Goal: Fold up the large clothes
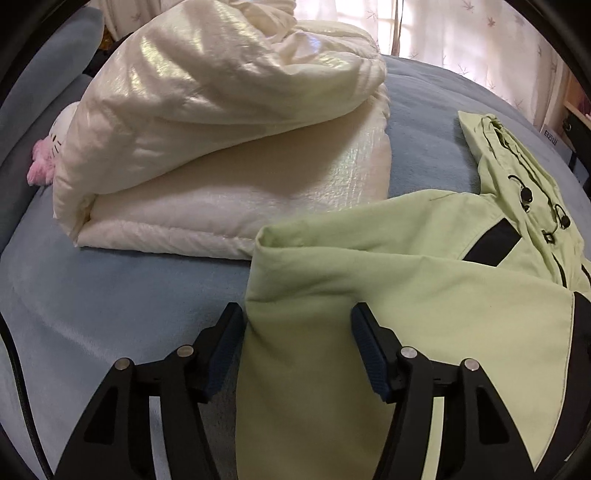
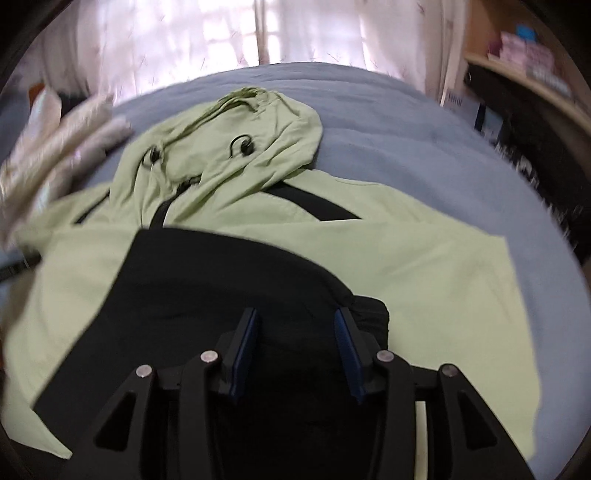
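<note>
A light green hooded jacket (image 1: 424, 280) with black panels lies spread on the blue bed; it also shows in the right wrist view (image 2: 424, 266), hood (image 2: 258, 133) at the far end. My left gripper (image 1: 297, 321) is open, its jaws on either side of a folded-over green sleeve (image 1: 310, 369). My right gripper (image 2: 295, 325) is open over the jacket's black lower panel (image 2: 207, 280), with nothing held. The right wrist view is motion-blurred.
A bulky cream-white quilted coat (image 1: 221, 147) is piled on the bed (image 1: 110, 288) left of the jacket. A pink and white plush toy (image 1: 48, 155) lies beside it. Curtained windows (image 2: 221, 33) stand behind, shelves (image 2: 524, 74) at right.
</note>
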Action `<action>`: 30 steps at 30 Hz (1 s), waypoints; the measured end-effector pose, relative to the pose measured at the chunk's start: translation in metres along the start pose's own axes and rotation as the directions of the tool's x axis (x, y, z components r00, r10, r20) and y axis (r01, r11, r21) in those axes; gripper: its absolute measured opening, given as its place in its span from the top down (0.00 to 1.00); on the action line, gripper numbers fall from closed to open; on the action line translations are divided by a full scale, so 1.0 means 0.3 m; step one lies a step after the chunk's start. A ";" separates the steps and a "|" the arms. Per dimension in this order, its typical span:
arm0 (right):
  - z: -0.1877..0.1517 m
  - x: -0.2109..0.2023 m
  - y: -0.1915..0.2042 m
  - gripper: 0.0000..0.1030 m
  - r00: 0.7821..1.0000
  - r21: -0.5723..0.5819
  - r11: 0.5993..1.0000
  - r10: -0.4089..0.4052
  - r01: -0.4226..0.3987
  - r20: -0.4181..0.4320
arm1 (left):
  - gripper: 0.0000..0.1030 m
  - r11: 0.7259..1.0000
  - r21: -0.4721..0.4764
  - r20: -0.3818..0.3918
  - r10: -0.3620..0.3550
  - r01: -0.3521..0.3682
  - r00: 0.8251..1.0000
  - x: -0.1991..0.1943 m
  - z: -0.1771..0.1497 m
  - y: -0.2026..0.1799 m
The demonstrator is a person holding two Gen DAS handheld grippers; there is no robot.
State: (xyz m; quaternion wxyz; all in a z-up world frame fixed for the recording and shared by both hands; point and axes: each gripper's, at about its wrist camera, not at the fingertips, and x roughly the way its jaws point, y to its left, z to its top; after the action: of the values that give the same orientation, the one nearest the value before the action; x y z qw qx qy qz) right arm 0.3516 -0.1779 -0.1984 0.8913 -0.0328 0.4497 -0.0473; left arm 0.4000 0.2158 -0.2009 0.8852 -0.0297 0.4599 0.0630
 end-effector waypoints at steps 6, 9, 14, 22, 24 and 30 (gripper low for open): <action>-0.012 -0.070 0.049 0.58 1.000 0.008 0.999 0.031 -0.031 0.001 | 0.42 1.000 0.015 0.028 -0.002 0.002 1.000 -0.088 -0.006 0.019; -0.006 -0.114 0.097 0.58 0.998 -0.014 0.998 0.055 -0.055 0.012 | 0.42 0.999 0.044 0.065 -0.028 0.025 0.997 -0.172 -0.029 0.007; -0.019 -0.189 0.186 0.58 0.990 -0.019 0.990 0.142 -0.142 0.007 | 0.42 0.993 0.092 0.076 -0.086 0.079 0.993 -0.293 -0.075 -0.055; -0.098 -0.205 0.301 0.58 0.974 -0.069 0.972 0.220 -0.223 -0.046 | 0.42 0.978 0.147 -0.001 -0.151 0.150 0.989 -0.332 -0.201 -0.224; -0.129 -0.185 0.290 0.58 0.974 -0.062 0.974 0.216 -0.220 -0.069 | 0.42 0.980 0.153 -0.030 -0.126 0.130 0.992 -0.299 -0.245 -0.219; -0.196 -0.141 0.132 0.57 0.982 0.016 0.987 0.162 -0.162 -0.096 | 0.42 0.988 0.154 -0.028 -0.018 0.022 0.999 -0.225 -0.310 -0.158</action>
State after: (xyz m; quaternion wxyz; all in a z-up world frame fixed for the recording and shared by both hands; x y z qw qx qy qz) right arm 0.2814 -0.1347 -0.2035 0.8695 0.0099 0.4933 0.0220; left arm 0.2927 0.1528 -0.1994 0.8793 0.0335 0.4747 0.0178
